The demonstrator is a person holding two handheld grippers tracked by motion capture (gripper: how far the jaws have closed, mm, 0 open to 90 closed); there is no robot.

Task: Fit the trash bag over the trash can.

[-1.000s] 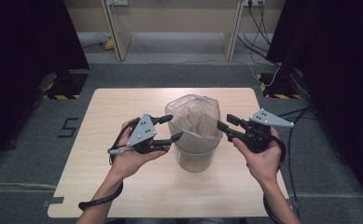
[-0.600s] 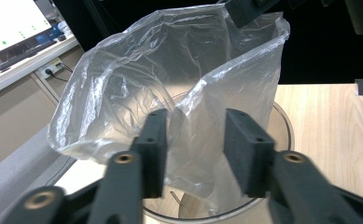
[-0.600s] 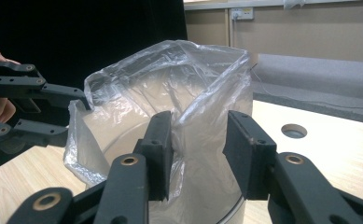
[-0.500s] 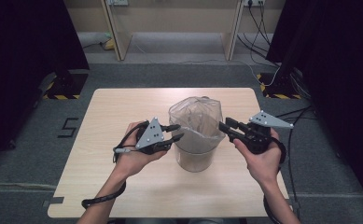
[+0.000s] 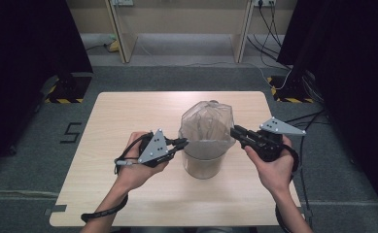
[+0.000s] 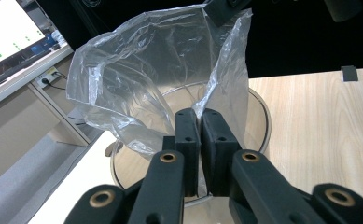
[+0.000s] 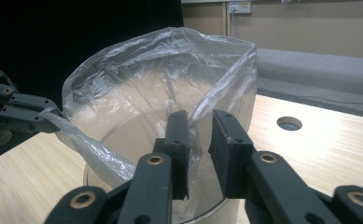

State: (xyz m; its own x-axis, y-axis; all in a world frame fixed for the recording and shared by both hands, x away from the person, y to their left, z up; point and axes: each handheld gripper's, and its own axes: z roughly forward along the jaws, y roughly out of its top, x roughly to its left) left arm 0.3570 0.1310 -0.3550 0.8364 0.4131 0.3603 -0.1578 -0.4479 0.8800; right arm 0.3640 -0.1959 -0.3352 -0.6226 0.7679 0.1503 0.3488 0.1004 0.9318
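The clear container [image 5: 202, 162] stands upright near the middle of the table [image 5: 128, 111], slightly toward the near edge, with its mouth facing up. The thin plastic bag [image 5: 207, 124] sits in it and rises well above the rim, its long axis vertical and its opening upward. Bare wood lies all around: a wide strip to the far edge, broad room toward the left edge, less toward the right edge. The left gripper [image 5: 180, 143] comes in level from the left; its jaws have just been closing and now pinch the bag's left edge, nearly together. The right gripper [image 5: 235, 132] reaches in from the right; its jaws have been closing too, and a narrow gap remains with the bag's edge between them, the film lying against one pad
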